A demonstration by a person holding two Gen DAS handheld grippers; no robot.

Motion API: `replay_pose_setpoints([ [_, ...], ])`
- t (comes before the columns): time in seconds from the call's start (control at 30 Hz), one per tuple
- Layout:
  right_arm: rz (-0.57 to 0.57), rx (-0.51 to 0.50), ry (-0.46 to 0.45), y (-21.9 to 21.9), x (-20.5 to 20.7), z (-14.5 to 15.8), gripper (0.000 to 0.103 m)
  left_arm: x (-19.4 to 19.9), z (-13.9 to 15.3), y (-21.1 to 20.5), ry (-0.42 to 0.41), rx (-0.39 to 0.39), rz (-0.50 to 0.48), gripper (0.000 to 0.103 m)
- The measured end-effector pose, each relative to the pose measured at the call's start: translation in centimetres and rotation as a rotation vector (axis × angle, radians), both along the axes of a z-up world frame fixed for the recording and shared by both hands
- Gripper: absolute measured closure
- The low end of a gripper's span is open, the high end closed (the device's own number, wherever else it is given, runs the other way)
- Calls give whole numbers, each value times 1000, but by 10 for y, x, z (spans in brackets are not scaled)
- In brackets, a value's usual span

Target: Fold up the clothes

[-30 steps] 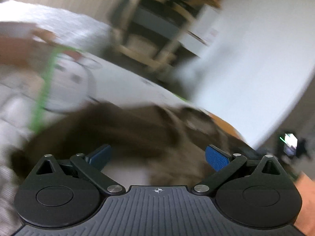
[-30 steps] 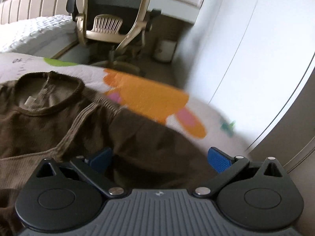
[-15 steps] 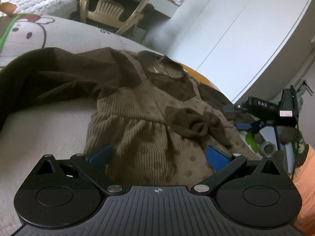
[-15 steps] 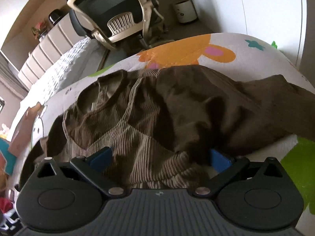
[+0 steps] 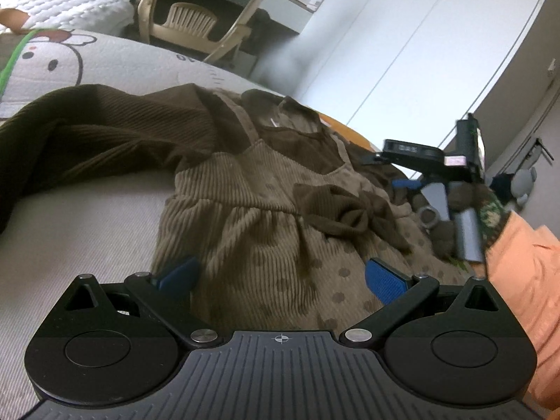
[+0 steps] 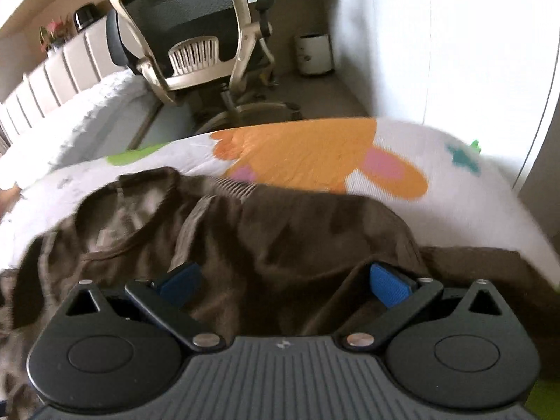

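A brown corduroy dress (image 5: pixel 252 220) with dots, a dark bow (image 5: pixel 336 206) and dark sleeves lies face up on a printed play mat (image 5: pixel 87 210). My left gripper (image 5: pixel 280 276) hovers open over the skirt hem, blue pads apart. In the left wrist view the right gripper (image 5: pixel 420 171) reaches in from the right at the far shoulder and sleeve. In the right wrist view my right gripper (image 6: pixel 285 283) stands open over the dark sleeve (image 6: pixel 297 238), cloth lying between its pads, with the neckline (image 6: pixel 126 217) to the left.
The play mat (image 6: pixel 308 150) has orange, pink and green prints. An office chair (image 6: pixel 196 45) and a small white bin (image 6: pixel 313 54) stand beyond the mat. A white bed (image 5: pixel 59 7) is at the far left, white cupboard doors (image 5: pixel 402 42) on the right. An orange sleeve (image 5: pixel 521 280) shows at right.
The left view has steadied from a fast swing and moved closer over the skirt. The right gripper has dropped lower onto the dark sleeve, and its view has tilted toward the chair.
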State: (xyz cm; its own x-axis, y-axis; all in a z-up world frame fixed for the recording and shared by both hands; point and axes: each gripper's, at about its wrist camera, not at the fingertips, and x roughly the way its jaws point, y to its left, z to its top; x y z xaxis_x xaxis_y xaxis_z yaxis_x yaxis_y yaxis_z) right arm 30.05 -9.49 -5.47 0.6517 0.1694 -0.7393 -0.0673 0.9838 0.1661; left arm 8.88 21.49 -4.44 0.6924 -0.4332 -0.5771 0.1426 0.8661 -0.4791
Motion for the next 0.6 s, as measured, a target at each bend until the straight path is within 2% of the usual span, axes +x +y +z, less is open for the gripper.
replay_pose_setpoints([
  [0.23, -98, -209, -38, -11, 33, -7, 0, -2, 0, 0, 2, 8, -2, 0],
  [0.43, -156, -116, -55, -35, 25, 7, 0, -2, 0, 0, 6, 11, -7, 0],
  [0.6, -60, -5, -106, -27, -14, 31, 0, 0, 1, 3, 15, -7, -8, 0],
])
